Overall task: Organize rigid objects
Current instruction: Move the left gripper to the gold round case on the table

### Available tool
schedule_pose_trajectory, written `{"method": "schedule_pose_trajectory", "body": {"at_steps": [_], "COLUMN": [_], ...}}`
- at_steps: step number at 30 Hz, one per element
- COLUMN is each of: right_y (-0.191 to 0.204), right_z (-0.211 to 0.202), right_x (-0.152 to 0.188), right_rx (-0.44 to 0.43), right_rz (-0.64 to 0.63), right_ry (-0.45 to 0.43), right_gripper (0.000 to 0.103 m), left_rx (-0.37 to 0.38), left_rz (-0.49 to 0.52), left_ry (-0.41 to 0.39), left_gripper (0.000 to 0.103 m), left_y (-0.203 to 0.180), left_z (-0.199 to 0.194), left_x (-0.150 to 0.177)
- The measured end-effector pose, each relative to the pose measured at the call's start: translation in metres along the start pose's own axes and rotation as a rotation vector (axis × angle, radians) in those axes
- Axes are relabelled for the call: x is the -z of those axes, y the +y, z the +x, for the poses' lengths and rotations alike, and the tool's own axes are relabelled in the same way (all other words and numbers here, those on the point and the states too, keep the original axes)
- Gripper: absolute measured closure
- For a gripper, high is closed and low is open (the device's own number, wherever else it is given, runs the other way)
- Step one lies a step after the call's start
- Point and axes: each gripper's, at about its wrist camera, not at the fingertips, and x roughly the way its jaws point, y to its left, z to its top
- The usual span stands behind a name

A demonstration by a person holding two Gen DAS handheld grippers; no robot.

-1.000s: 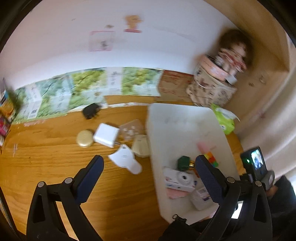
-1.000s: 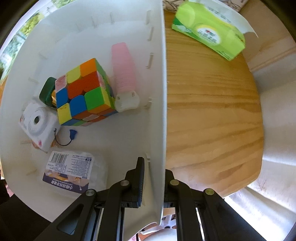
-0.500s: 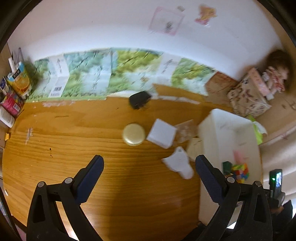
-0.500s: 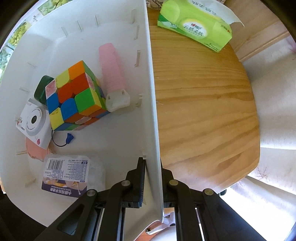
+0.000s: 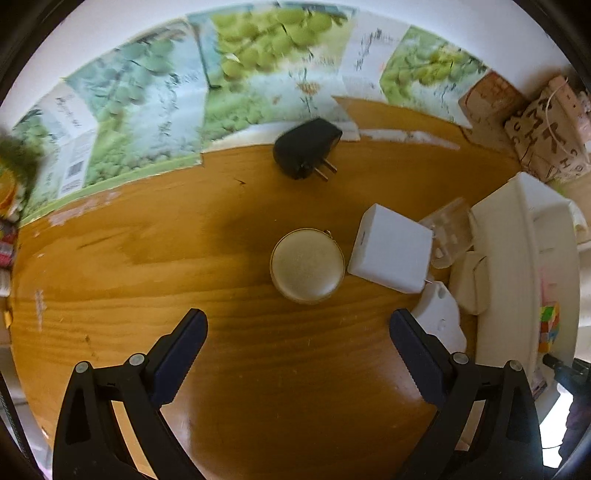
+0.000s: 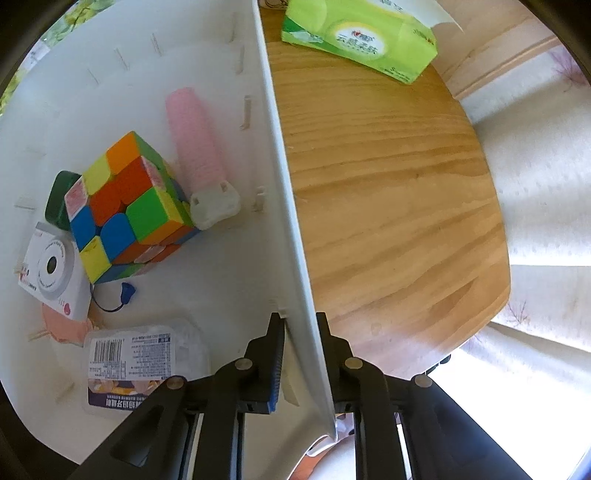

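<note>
Left gripper (image 5: 297,347): pointed steeply down over the surface (image 5: 147,280), jaws wide apart, nothing between them.
Left gripper's position: the disc (image 5: 307,270) lay just ahead of the gap between its fingers, apart from both.
Right gripper (image 6: 301,349): pointed steeply down, straddling the bin wall (image 6: 291,221) at its near end, one finger inside the bin, one outside.
Right gripper's jaws: narrow and just opening; a sliver of gap showed at the inner finger, and contact on the outer side could not be told.
Loose things on the surface: the disc beside a white cube (image 5: 390,248); a black plug (image 5: 304,149) further off near the grape-print boxes (image 5: 236,81); a clear bag (image 5: 448,232), a white piece (image 5: 441,321) and a cream piece (image 5: 471,280) crowded between the cube and the bin (image 5: 513,258).
In the bin: puzzle cube (image 6: 125,206), pink roller (image 6: 195,147), toy camera (image 6: 51,266), green thing (image 6: 59,201), labelled pack (image 6: 133,362).
Edges: the bin stood at the right end of the surface; a tissue pack (image 6: 360,35) lay beyond it; the surface's rounded edge (image 6: 502,236) curved close by.
Open room: bare wood spread to the left of the disc and under the left gripper.
</note>
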Motion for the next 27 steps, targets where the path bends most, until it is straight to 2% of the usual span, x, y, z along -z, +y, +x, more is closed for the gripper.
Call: {"method": "schedule_pose_trajectory", "body": {"at_steps": [14, 18, 20, 27], "right_y": [0.006, 0.007, 0.008, 0.013], "right_z": [0.003, -0.001, -0.002, 0.001], "right_x": [-0.018, -0.025, -0.026, -0.028], "right_rx": [0.059, 0.069, 0.071, 0.087], "right_rz": [0.048, 0.047, 0.05, 0.051], "right_ry": [0.062, 0.073, 0.076, 0.087], "right_gripper": [0.083, 0.083, 0.083, 0.082], "left_rx": [-0.015, -0.03, -0.021, -0.006], "left_rz": [0.052, 0.042, 0.03, 0.045], "left_ry": [0.016, -0.008, -0.015, -0.039], "left_gripper": [0.005, 0.012, 0.013, 0.028], "left_y": [-0.001, 0.0, 0.002, 0.002], "left_z": [0.046, 0.048, 0.049, 0.045], "left_x": [-0.013, -0.013, -0.014, -0.012]}}
